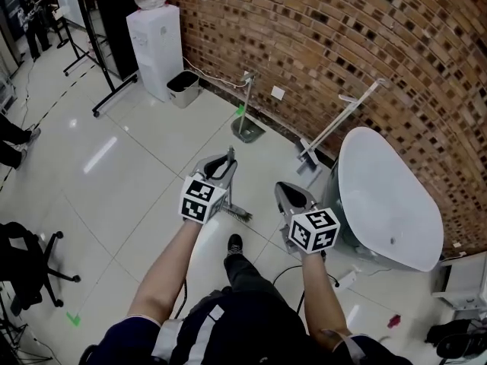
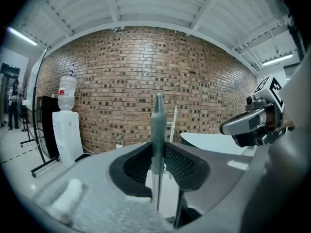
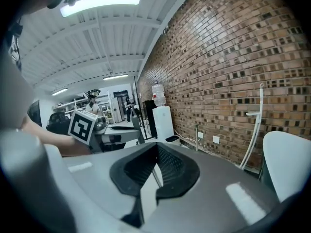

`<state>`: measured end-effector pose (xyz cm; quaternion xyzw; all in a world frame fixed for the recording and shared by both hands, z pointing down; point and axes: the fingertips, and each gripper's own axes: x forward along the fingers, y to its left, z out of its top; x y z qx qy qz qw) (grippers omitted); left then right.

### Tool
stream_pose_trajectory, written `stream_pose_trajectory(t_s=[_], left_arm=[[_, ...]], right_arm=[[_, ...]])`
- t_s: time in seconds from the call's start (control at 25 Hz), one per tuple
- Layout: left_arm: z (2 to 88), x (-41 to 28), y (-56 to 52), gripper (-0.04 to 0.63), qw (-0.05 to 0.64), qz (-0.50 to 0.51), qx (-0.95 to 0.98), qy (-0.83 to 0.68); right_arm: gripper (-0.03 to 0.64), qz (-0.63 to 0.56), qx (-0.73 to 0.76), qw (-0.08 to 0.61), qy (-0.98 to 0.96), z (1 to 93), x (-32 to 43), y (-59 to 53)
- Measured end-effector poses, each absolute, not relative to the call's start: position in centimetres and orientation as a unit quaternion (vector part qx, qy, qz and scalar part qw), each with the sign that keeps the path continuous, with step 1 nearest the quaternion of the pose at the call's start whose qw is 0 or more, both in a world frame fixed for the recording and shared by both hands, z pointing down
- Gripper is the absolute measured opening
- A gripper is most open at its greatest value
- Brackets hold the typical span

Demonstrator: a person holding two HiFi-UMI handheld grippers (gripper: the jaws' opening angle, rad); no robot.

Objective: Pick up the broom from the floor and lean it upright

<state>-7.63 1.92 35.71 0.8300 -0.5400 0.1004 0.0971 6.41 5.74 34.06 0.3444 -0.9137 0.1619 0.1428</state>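
The broom stands nearly upright; its grey-green handle (image 2: 158, 123) rises between the pads of my left gripper (image 2: 158, 152), which is shut on it. From the head view the handle tip (image 1: 230, 153) pokes up past the left gripper (image 1: 224, 163), and the dark brush head (image 1: 238, 214) hangs low by the floor beneath it. My right gripper (image 1: 290, 193) is held just to the right, apart from the broom. Its fingertips meet with nothing between them in the right gripper view (image 3: 155, 149).
A brick wall (image 1: 319, 44) runs along the far side. Against it stand a long-handled dustpan (image 1: 247, 128) and a white mop (image 1: 338, 124). A white oval tub (image 1: 388, 196) is at the right; a water dispenser (image 1: 156, 48) and bin (image 1: 183, 88) stand far left. An office chair (image 1: 27, 268) stands at the near left.
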Motion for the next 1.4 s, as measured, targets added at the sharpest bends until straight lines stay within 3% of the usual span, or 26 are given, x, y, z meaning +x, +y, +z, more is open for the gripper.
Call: stream_pose_trajectory(t_s=[0.56,1.4], left_arm=[[37.2,-16.2,-12.8,0.087,0.118,0.146,0.819,-0.542],[45.9,-30.1,-38.4,0.087,0.162,0.211,0.87,-0.415]], right_arm=[[0.0,0.199,0.289,0.127,-0.928,35.7,-4.0,-12.4],[0.0,0.201,0.396,0.151,-0.883,37.0,-17.0,-35.4]])
